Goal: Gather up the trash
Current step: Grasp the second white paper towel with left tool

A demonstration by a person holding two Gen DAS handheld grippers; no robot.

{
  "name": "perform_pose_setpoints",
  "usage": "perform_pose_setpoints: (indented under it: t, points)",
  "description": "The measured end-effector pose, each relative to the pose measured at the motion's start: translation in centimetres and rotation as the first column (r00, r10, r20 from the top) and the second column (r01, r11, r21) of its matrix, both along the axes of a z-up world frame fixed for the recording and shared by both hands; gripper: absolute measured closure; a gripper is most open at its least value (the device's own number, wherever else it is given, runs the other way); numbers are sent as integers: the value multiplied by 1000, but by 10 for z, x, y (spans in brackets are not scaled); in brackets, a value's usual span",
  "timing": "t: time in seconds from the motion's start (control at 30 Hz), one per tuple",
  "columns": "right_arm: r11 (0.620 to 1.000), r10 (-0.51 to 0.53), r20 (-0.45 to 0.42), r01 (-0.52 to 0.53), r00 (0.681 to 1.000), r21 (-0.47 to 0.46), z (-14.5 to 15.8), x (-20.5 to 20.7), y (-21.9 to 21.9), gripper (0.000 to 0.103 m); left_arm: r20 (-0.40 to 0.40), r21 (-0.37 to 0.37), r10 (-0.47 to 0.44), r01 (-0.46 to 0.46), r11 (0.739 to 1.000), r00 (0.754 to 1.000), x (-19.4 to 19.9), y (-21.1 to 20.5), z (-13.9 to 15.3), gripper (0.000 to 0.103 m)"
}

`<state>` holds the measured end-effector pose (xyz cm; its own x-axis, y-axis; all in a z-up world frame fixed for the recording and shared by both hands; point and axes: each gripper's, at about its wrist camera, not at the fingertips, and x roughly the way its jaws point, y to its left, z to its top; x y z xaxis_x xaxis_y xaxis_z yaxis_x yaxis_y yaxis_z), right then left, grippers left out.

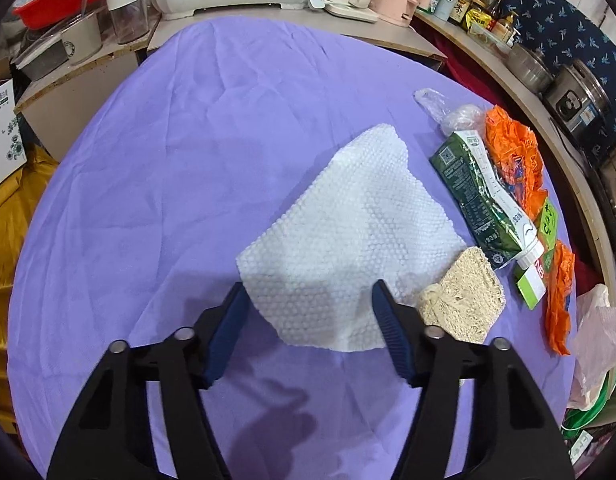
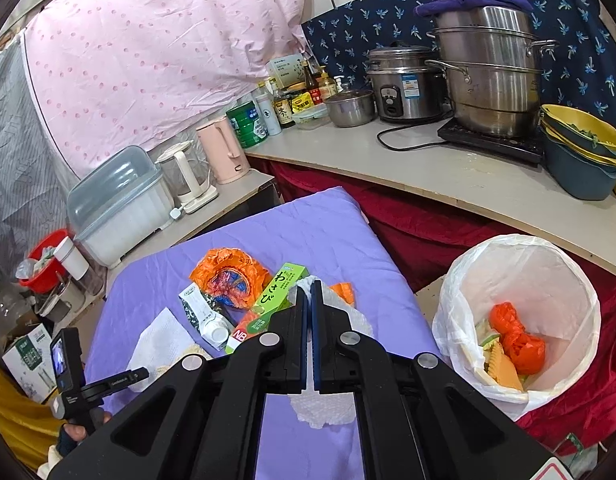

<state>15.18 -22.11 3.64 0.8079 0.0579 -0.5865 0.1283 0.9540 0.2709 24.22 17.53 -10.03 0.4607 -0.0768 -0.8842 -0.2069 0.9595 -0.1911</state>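
Observation:
A white dimpled paper towel (image 1: 348, 232) lies flat on the purple cloth (image 1: 168, 160). My left gripper (image 1: 310, 290) is open, and its blue fingers straddle the towel's near corner without pressing on it. The same towel (image 2: 160, 340) appears in the right wrist view. My right gripper (image 2: 309, 292) is shut on another crumpled white paper towel (image 2: 322, 410), which hangs below its fingers over the cloth. A bin lined with a white bag (image 2: 548, 272) stands to the right of the table, with orange wrappers (image 2: 516, 340) and yellow scraps inside.
Right of the flat towel lie a beige fibrous pad (image 1: 464, 292), a green carton (image 1: 480, 196), an orange wrapper (image 1: 512, 148), a green box (image 2: 280, 292) and a clear plastic bag (image 1: 448, 112). Pots, bottles and kettles crowd the counter (image 2: 448, 176) behind.

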Motion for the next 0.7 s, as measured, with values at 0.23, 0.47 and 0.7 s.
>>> perform_pose_setpoints:
  t: [0.23,0.47,0.7]
  points:
    - [1000,27,-8,-27,1000,-7,-2,4,14,101,14,13,-16,16,1000,1000,4,0,3,98]
    - [999,41,8,-41,999,-10,6,2,20,101,95,5,-42,42,999,995,-4,-5,36,101]
    - [999,32,33,-31,999,-7,16,-6,13,101,206,19,-71,69,997,976,-14,-17,88,101]
